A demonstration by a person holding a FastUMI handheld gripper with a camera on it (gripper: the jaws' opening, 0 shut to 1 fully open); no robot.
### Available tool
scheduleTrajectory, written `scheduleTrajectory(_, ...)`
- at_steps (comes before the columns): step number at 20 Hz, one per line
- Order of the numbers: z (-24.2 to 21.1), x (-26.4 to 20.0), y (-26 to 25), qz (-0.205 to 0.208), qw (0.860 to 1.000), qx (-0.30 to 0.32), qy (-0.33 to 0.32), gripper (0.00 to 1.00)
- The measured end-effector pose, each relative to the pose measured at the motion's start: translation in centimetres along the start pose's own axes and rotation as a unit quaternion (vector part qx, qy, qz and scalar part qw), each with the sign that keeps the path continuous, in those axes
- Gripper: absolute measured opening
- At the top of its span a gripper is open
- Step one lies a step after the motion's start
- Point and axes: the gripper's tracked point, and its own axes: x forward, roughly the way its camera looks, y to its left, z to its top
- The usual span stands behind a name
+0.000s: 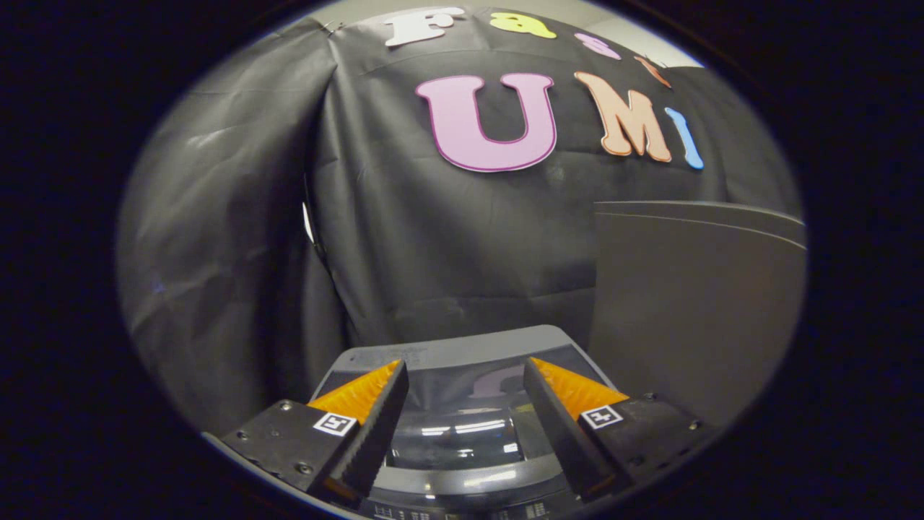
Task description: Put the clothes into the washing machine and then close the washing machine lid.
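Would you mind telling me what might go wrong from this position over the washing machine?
1. The tongs are open with nothing between the fingers, and the washing machine lid looks closed beneath them; if the clothes are not inside yet, the lid must be reopened.
2. The lid's glass is glossy with reflections, so the fingers might slip if they press on it.
3. A grey panel stands close beside the machine; a swing that way could hit it.

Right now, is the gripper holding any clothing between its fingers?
No: the gripper is open, its fingers apart with nothing between them, above the washing machine lid.
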Motion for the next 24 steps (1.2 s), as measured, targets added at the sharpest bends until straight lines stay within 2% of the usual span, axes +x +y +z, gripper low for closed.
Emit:
scheduleTrajectory(11, 4.0, -9.9, -3.8, 0.015, 0.999, -0.041, -0.015, 0.97)
scheduleTrajectory(17, 5.3, -13.5, -5.7, 0.03, 0.999, -0.022, -0.02, 0.97)
scheduleTrajectory(24, 7.1, -18.1, -9.1, 0.044, 0.997, -0.026, -0.06, 0.97)
